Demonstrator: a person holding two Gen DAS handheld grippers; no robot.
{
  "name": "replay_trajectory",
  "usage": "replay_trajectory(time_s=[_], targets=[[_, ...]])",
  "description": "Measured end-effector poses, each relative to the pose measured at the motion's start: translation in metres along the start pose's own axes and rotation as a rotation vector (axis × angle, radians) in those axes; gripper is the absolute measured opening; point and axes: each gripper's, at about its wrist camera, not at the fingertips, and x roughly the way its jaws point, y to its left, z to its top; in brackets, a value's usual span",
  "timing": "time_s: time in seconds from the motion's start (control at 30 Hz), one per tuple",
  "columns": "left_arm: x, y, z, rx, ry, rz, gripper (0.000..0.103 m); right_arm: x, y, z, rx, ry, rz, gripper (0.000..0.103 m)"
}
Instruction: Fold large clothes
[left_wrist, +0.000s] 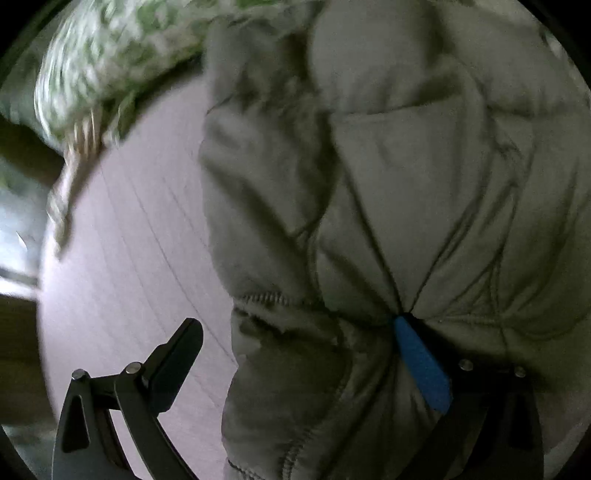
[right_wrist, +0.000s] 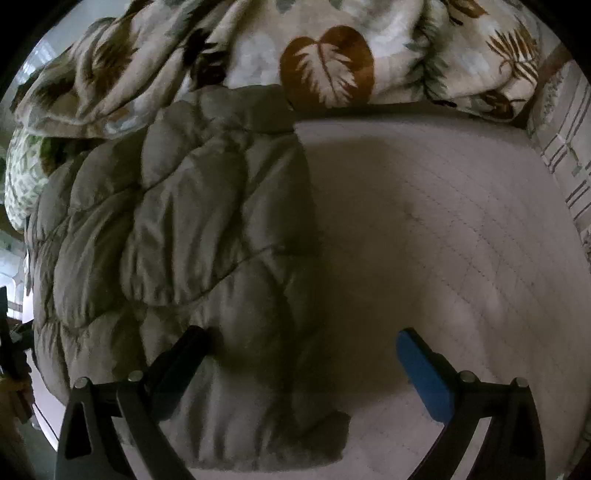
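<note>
A puffy grey-green quilted jacket (right_wrist: 192, 229) lies folded on a pale quilted mattress (right_wrist: 443, 240). In the left wrist view the jacket (left_wrist: 388, 192) fills the right side, very close. My left gripper (left_wrist: 295, 325) is open; its blue fingertip (left_wrist: 417, 354) presses into a jacket crease, and its black fingertip (left_wrist: 181, 350) is off the jacket over the mattress (left_wrist: 129, 258). My right gripper (right_wrist: 303, 343) is open over the jacket's right edge; its black fingertip (right_wrist: 188, 354) touches the jacket, and its blue fingertip (right_wrist: 421, 365) is over bare mattress.
A leaf-print duvet (right_wrist: 325, 62) is heaped along the mattress's far edge. A green-patterned pillow (left_wrist: 110, 55) lies at the far left, also seen in the right wrist view (right_wrist: 22, 177). A striped fabric (right_wrist: 569, 155) borders the right side.
</note>
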Motion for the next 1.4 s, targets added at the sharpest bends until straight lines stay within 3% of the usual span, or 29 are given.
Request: replay_trajectory(time_s=[0.1,0.27,0.43,0.57,0.73,0.9,0.93,1.0,1.03,1.1,1.17,1.3,1.37,1.4], targets=[[0.002,-0.004,0.004,0.007,0.014,0.014,0.103,0.009,-0.003,0.007,-0.001,0.024,0.011,0.103],[0.009,0.015,-0.001,-0.052,0.034,-0.115,0.103,0.027,0.000,0.016,-0.032,0.087,0.016,0.103],[0.009,0.017,0.001,-0.027,0.025,-0.121,0.103,0.057,0.001,0.028,-0.019,0.173,0.062,0.103],[0.011,0.012,0.010,-0.004,0.035,-0.118,0.103,0.088,-0.010,0.033,0.036,0.261,0.163,0.103],[0.022,0.008,0.031,0.005,0.035,-0.123,0.103,0.096,-0.004,0.042,-0.015,0.281,0.149,0.103],[0.030,0.023,0.027,-0.031,0.026,-0.208,0.103,0.092,-0.001,0.043,-0.015,0.234,0.152,0.102],[0.033,0.027,0.026,-0.050,0.029,-0.234,0.103,0.089,-0.001,0.042,-0.013,0.221,0.168,0.098],[0.035,0.032,0.024,-0.066,0.022,-0.257,0.103,0.082,0.000,0.039,-0.014,0.199,0.227,0.079],[0.034,0.033,0.024,-0.065,0.019,-0.258,0.103,0.076,-0.002,0.036,0.003,0.190,0.294,0.058],[0.034,0.035,0.023,-0.069,0.022,-0.263,0.102,0.072,0.001,0.035,-0.010,0.175,0.282,0.057],[0.030,0.035,0.019,-0.071,0.017,-0.304,0.086,0.069,-0.001,0.034,-0.002,0.164,0.303,0.049],[0.013,0.019,0.015,-0.015,-0.031,-0.268,0.062,0.054,0.001,0.021,-0.015,0.105,0.313,0.037],[0.002,0.015,0.015,0.009,-0.052,-0.259,0.044,0.042,-0.004,0.011,0.005,0.065,0.327,0.032],[-0.004,0.016,0.016,0.013,-0.064,-0.256,0.041,0.037,-0.004,0.008,0.011,0.048,0.333,0.031]])
